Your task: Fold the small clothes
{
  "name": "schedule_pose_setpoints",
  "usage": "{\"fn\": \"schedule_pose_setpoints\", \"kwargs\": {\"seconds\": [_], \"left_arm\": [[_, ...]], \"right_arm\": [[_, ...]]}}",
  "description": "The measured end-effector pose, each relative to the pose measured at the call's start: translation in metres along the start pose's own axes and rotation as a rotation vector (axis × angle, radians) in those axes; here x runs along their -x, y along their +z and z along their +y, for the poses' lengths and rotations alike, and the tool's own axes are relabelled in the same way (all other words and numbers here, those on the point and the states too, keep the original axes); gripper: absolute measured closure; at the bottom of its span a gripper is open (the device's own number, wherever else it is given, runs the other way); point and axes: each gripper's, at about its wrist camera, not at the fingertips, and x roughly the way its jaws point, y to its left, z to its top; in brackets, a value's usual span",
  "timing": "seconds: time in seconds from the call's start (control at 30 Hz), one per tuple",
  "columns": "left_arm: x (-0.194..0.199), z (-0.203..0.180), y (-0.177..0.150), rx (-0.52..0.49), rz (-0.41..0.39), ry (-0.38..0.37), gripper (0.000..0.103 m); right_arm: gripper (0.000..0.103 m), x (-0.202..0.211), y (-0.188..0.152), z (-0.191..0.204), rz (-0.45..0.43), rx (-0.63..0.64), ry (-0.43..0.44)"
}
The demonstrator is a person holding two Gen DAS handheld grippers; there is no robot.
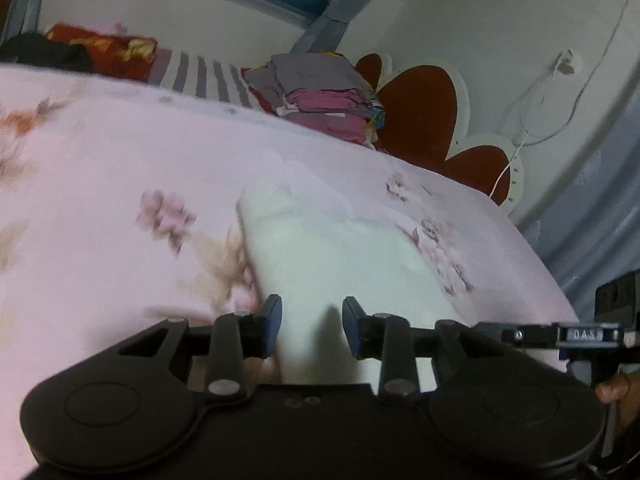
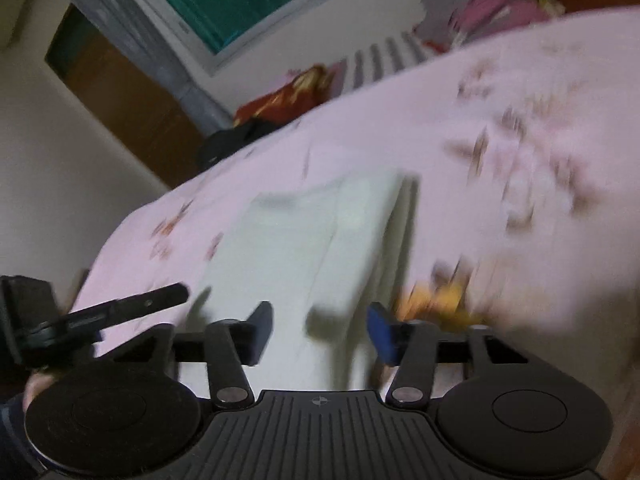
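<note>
A small white garment [image 1: 340, 256] lies flat on the pink floral bedsheet [image 1: 100, 152]. It also shows in the right wrist view [image 2: 304, 240], with one side folded over lengthwise. My left gripper [image 1: 312, 320] is open, its blue-padded fingers spread over the near end of the garment, holding nothing. My right gripper [image 2: 320, 330] is open over the same near end, also holding nothing. The right gripper's body shows at the right edge of the left wrist view [image 1: 580, 336]. The left gripper's body shows at the left of the right wrist view [image 2: 120, 308]. Both views are blurred.
A stack of folded clothes [image 1: 324, 96] sits at the far side of the bed by a red-and-white headboard [image 1: 424, 112]. A red patterned cloth [image 1: 104, 48] and a dark garment [image 1: 44, 52] lie at the far left. A striped cloth [image 1: 204, 76] lies between.
</note>
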Motion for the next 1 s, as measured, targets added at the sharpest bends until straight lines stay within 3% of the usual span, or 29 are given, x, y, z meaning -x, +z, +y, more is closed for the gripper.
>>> {"fn": "schedule_pose_setpoints", "kwargs": {"seconds": [0.17, 0.33, 0.4, 0.47, 0.53, 0.63, 0.67, 0.8, 0.87, 0.9, 0.93, 0.97, 1.0], "left_arm": [[-0.009, 0.012, -0.005, 0.067, 0.013, -0.009, 0.068], [-0.008, 0.012, 0.005, 0.069, -0.022, -0.009, 0.071], [-0.018, 0.015, 0.005, 0.068, 0.022, 0.018, 0.07], [-0.023, 0.016, 0.004, 0.076, 0.032, 0.009, 0.07], [-0.021, 0.01, 0.004, 0.061, 0.029, 0.007, 0.075], [-0.021, -0.004, 0.003, 0.02, 0.04, -0.011, 0.073], [-0.025, -0.006, 0.002, 0.008, 0.054, 0.014, 0.072], [-0.033, 0.001, -0.003, 0.036, 0.068, 0.046, 0.067], [-0.024, 0.0, 0.001, 0.031, 0.068, 0.045, 0.068], [-0.017, -0.002, 0.005, 0.016, 0.047, 0.046, 0.071], [-0.007, -0.005, 0.01, -0.008, 0.012, 0.04, 0.071], [-0.001, -0.007, 0.016, -0.019, -0.017, 0.029, 0.071], [0.001, -0.009, 0.026, -0.027, -0.041, 0.012, 0.071]], "right_arm": [[0.053, -0.019, -0.017, 0.004, 0.04, -0.033, -0.01], [0.053, -0.028, -0.01, 0.001, 0.014, -0.072, 0.002], [0.053, -0.032, -0.003, -0.002, 0.015, -0.093, 0.015], [0.091, -0.039, 0.0, 0.002, 0.037, -0.059, -0.012], [0.091, -0.039, 0.004, 0.004, 0.062, -0.026, -0.046], [0.092, -0.015, 0.013, 0.013, 0.051, 0.046, -0.057], [0.092, -0.012, 0.015, 0.013, 0.066, 0.048, -0.045], [0.092, -0.04, 0.001, 0.002, 0.161, 0.023, -0.068], [0.088, -0.035, 0.001, 0.001, 0.138, 0.004, -0.061], [0.074, -0.028, 0.003, 0.0, 0.129, -0.001, -0.068], [0.05, -0.017, 0.005, 0.0, 0.1, 0.002, -0.092], [0.043, -0.003, 0.008, 0.002, 0.043, 0.023, -0.133], [0.043, 0.011, 0.011, 0.002, -0.03, 0.056, -0.174]]}}
